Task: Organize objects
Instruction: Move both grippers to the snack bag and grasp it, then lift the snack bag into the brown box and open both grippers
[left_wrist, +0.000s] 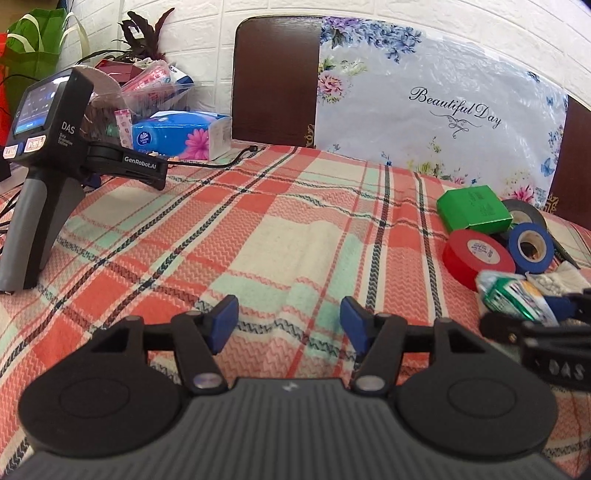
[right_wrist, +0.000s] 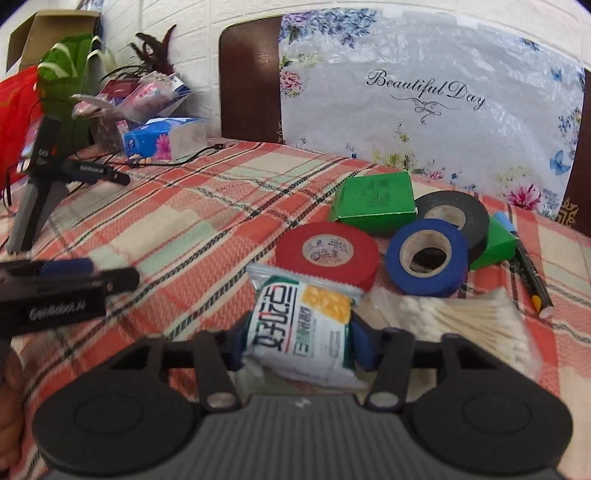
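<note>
Plaid tablecloth (right_wrist: 207, 221) — snack packet (right_wrist: 306, 332) between right hand-held gripper (right_wrist: 301, 345) pads

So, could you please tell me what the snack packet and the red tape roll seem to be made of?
Snack packet: glossy printed plastic film, judging by its sheen, crinkles and crimped top seam. Red tape roll: smooth, slightly shiny wound tape, probably vinyl, around a core with a printed label that looks like card.

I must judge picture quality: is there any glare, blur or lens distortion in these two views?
Left wrist view: glare on the plastic floral sheet, strong fisheye bending, mostly sharp. Right wrist view: same glare, left gripper slightly soft at the edge, snack packet sharp.
</note>
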